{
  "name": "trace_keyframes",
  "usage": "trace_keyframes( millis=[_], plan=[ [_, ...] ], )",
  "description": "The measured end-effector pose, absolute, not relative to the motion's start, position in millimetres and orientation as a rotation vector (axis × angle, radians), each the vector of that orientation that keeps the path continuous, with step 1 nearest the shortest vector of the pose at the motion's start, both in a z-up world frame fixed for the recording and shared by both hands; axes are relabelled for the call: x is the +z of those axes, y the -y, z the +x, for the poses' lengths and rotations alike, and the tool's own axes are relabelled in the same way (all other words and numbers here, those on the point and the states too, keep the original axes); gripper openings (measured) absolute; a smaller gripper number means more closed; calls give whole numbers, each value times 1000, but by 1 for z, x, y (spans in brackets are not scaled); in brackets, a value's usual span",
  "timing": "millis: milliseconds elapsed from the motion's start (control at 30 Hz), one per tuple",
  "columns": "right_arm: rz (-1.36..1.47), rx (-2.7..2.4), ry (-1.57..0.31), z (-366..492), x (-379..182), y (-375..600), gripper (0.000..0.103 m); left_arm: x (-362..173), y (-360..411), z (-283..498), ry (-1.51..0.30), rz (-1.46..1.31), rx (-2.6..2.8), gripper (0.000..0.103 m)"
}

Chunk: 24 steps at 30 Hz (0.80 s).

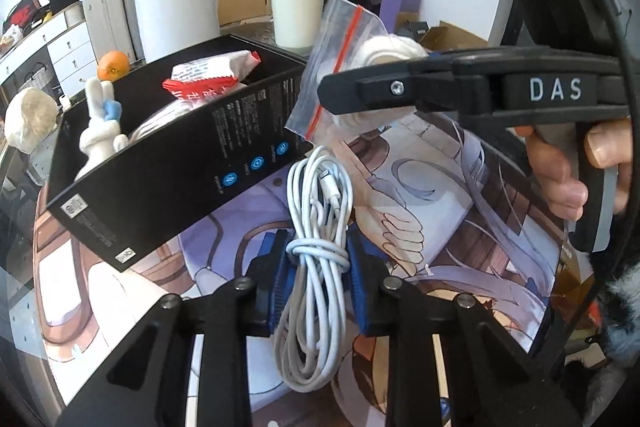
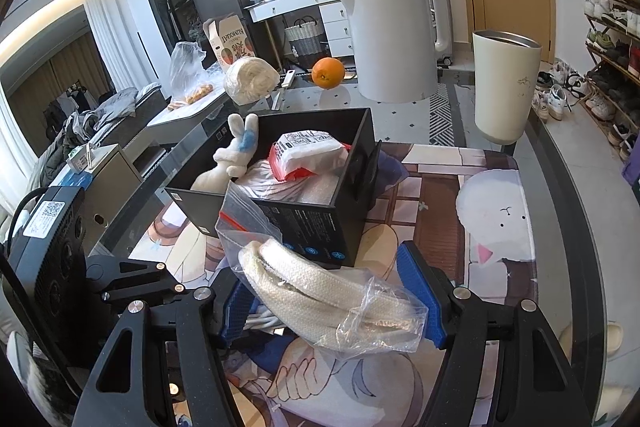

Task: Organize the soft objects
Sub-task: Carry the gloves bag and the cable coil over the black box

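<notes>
My left gripper (image 1: 318, 291) is shut on a coiled white cable (image 1: 318, 227) and holds it above the printed mat (image 1: 460, 211). My right gripper (image 2: 332, 303) is shut on a clear zip bag of white rope (image 2: 320, 283); it also shows in the left wrist view (image 1: 352, 43), held just right of the black box (image 1: 176, 163). The open black box (image 2: 320, 223) holds a white plush rabbit (image 2: 232, 155), a red-and-white packet (image 2: 308, 151) and a pale bundle under them.
Behind the box stand a white kettle (image 2: 396, 35), a cream tumbler (image 2: 504, 87) and an orange (image 2: 328, 73). A wrapped white roll (image 2: 250, 79) lies at the far left. The mat (image 2: 492, 211) covers a glass table; a shoe rack (image 2: 612, 59) stands right.
</notes>
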State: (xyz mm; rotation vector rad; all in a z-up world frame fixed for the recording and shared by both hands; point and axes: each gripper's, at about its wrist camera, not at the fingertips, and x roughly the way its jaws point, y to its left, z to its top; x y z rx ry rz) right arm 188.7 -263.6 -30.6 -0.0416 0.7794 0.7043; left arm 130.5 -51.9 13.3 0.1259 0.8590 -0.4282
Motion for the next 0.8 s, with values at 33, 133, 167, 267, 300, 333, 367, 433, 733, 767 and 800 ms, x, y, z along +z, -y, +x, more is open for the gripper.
trace_keyframes(
  millis=[33, 133, 167, 267, 300, 333, 367, 433, 733, 767, 800],
  plan=[
    [-41, 705, -776, 188, -30, 263, 69, 15, 51, 129, -852, 117, -427, 25],
    [-41, 707, -764, 185, -27, 264, 69, 17, 41, 118, -833, 94, -413, 25],
    [-41, 707, -758, 184, -26, 264, 68, 18, 38, 116, -824, 83, -410, 25],
    [-40, 709, -744, 182, -22, 263, 68, 20, 29, 112, -801, 58, -402, 25],
    [-41, 709, -736, 180, -20, 263, 68, 20, 27, 108, -793, 51, -399, 25],
    [-40, 710, -731, 180, -19, 263, 68, 21, 23, 107, -784, 38, -396, 25],
    [-40, 711, -726, 179, -17, 264, 68, 22, 19, 105, -774, 25, -392, 25],
    [-42, 712, -717, 177, -15, 264, 68, 25, 13, 99, -752, 7, -383, 25],
    [-47, 720, -669, 169, -5, 262, 68, 42, -12, 88, -671, -63, -335, 25],
    [-48, 722, -661, 168, -3, 262, 68, 45, -14, 88, -661, -70, -326, 25],
    [-49, 724, -657, 168, -2, 261, 68, 47, -16, 89, -654, -74, -319, 25]
  ],
)
